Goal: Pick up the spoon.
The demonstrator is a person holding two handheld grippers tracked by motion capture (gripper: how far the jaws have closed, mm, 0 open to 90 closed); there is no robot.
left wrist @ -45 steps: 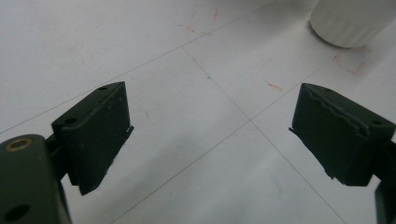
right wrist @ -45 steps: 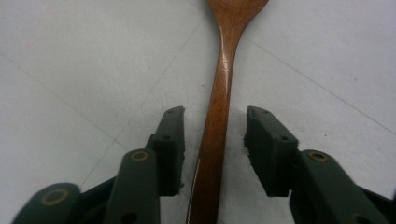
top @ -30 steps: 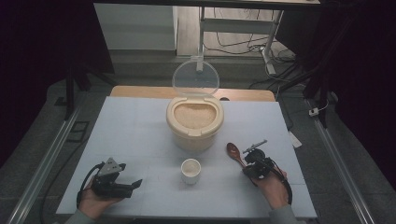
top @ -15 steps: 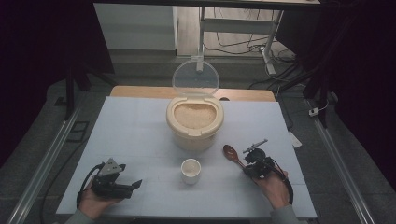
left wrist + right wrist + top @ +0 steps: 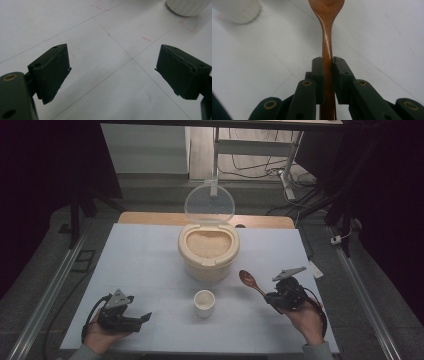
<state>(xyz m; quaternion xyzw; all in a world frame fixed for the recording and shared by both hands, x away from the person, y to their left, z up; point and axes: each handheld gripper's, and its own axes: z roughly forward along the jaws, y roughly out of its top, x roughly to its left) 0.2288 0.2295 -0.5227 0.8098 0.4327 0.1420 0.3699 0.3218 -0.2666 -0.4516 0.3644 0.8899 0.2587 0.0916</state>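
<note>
A wooden spoon (image 5: 247,280) is held by its handle in my right gripper (image 5: 270,296), which is shut on it at the table's right front. In the right gripper view the two pads (image 5: 318,72) clamp the spoon's handle (image 5: 326,37), and its bowl points away from me, a little above the table. My left gripper (image 5: 145,317) lies low at the front left and points right. Its jaws stand wide apart (image 5: 112,65) over bare table with nothing between them. A small white cup (image 5: 204,302) stands between the two grippers.
A beige container of rice (image 5: 208,251) stands at the table's middle, its clear round lid (image 5: 209,204) tipped up behind it. The white cup shows at the top right edge (image 5: 187,6) in the left gripper view and blurred at the top left (image 5: 238,11) in the right gripper view.
My right gripper has risen a little with the spoon in it, and the spoon's bowl has shifted slightly left. The left gripper has stayed where it was.
</note>
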